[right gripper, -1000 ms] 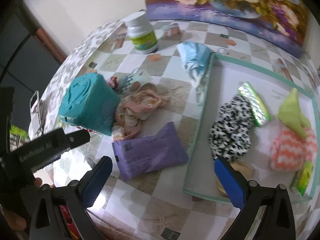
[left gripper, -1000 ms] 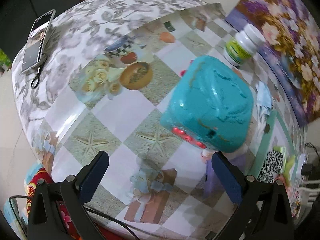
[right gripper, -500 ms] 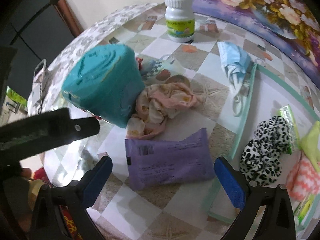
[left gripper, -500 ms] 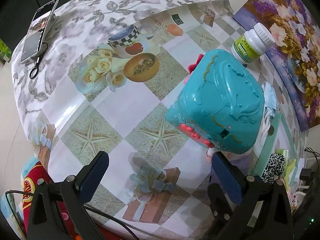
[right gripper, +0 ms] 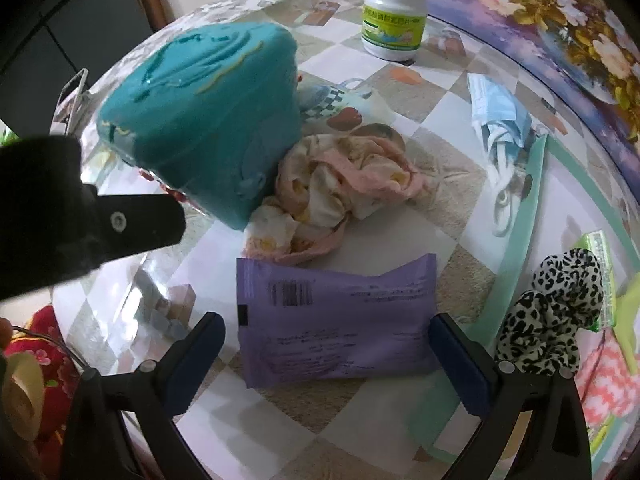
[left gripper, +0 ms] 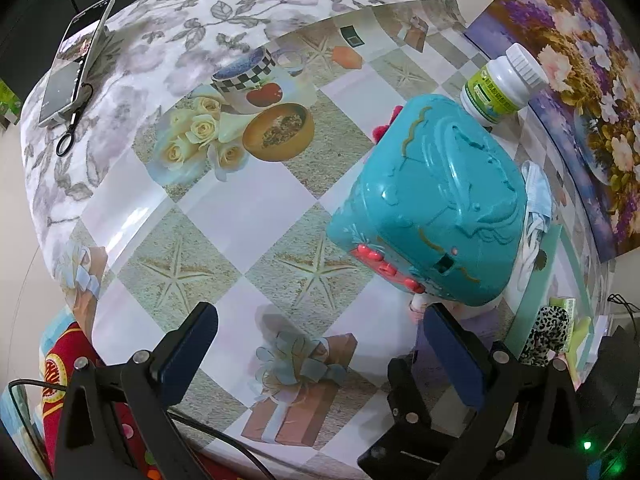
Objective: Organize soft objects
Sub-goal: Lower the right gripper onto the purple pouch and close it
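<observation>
A sorting job half done on a patterned table (right gripper: 460, 216): the right gripper (right gripper: 326, 354) hangs low over a purple packet (right gripper: 336, 320), its jaws spread wide to either side of the packet and grasping nothing, a stance that looks set for a pinch across the packet's width; the packet lies flat on the table just beside the green-rimmed tray (right gripper: 538, 200), outside it, so it appears to be the next thing bound for the tray; behind it a crumpled pink cloth (right gripper: 344, 184) rests against a teal box (right gripper: 200, 116), and a blue face mask (right gripper: 500, 112) lies draped across the tray's rim, half in and half out; both look yet to be sorted; on the tray a leopard-print scrunchie (right gripper: 556, 312) already sits, with a pink zigzag cloth (right gripper: 608, 380) near the edge of view; a white pill bottle (right gripper: 394, 12) stands upright at the far side, hard goods apparently left where they are; the left gripper (left gripper: 320, 354) hovers over bare table (left gripper: 248, 216) beside the teal box (left gripper: 432, 200), its jaws likewise released and empty, seemingly held clear so the right one can work; a phone (left gripper: 76, 56) lies at the table's far edge, well apart from the pile.
</observation>
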### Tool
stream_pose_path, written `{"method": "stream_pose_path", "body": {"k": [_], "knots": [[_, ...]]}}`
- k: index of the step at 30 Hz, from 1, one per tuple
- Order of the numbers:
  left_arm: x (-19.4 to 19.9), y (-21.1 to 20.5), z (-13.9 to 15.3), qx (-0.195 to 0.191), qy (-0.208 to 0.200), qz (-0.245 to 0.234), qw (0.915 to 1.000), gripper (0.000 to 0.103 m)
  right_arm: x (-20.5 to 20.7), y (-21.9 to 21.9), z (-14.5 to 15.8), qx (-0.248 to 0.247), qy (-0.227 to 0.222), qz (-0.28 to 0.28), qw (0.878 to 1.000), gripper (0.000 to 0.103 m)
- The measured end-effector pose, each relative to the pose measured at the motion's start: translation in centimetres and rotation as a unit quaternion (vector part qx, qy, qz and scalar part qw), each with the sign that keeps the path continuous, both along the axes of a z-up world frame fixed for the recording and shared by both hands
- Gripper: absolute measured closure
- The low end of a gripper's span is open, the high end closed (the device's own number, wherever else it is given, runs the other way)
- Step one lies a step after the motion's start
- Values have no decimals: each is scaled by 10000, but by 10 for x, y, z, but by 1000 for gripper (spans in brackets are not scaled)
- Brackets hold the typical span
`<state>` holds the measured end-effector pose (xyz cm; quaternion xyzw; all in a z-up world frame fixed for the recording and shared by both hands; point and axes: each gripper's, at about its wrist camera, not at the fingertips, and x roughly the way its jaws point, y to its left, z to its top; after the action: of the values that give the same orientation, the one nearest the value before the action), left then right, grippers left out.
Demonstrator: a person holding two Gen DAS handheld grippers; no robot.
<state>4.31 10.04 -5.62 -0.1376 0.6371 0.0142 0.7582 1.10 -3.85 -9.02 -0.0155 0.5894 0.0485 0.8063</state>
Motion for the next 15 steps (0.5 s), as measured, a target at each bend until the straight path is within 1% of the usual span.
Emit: {"method": "stream_pose_path", "body": {"k": [2, 3, 4, 10, 15], "knots": [[0, 0, 0, -11, -10, -2, 10000, 1, 1, -2, 1, 88, -12, -72, 9999, 3], [0, 0, 1, -17, -15, -3, 10000, 1, 1, -4, 1, 117, -7, -117, 9999, 7], [0, 0, 1, -22, -20, -7, 10000, 1, 1, -6, 1, 132, -5, -152, 9998, 9], [-1, 1, 1, -62, -31, 35, 10000, 1, 0, -17, 7, 342, -50, -250, 9991, 15], [-1, 1, 3, -81, -57, 29, 9999, 1, 2, -24, 15, 534, -76, -351, 9979, 18]]}}
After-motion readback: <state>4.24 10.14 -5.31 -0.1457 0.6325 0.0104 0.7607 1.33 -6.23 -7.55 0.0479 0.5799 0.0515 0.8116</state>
